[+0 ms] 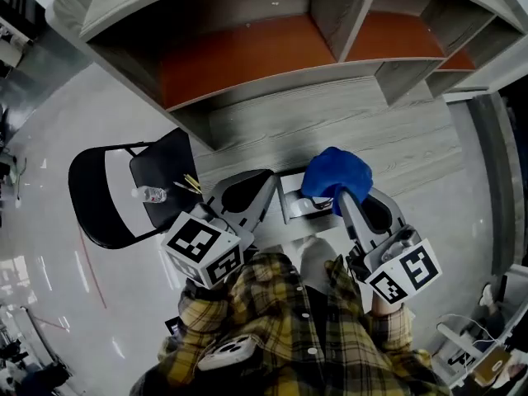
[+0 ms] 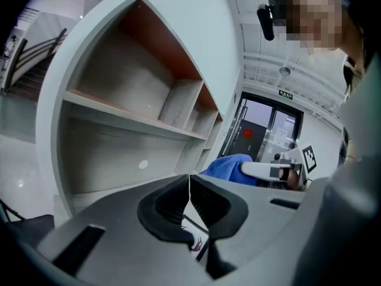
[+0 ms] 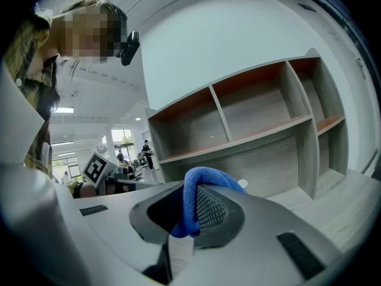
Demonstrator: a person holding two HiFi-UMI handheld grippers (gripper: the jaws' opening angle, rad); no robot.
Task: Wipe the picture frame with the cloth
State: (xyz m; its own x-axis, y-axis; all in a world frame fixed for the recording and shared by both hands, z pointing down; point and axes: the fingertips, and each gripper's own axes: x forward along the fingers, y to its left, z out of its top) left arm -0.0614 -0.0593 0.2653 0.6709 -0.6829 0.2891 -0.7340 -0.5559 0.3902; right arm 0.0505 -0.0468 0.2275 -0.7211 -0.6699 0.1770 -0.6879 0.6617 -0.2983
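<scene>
Cloth (image 3: 189,189), blue and bunched, sits clamped between the right gripper's (image 3: 189,214) pads, and in the head view it bulges over that gripper's tip. The left gripper (image 2: 189,190) has its jaws pressed together with only a hairline slit between them. The picture frame (image 2: 194,243), bearing a sketch, shows just beneath the pads, possibly nipped by its edge, though that is unclear. From above, the frame (image 1: 297,206) lies between the two grippers, near the grey shelf unit (image 1: 247,56), beside a black chair (image 1: 107,196).

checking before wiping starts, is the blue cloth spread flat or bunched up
Bunched up: the blue cloth sits as a rounded wad pinched in the right tool, not spread.
</scene>
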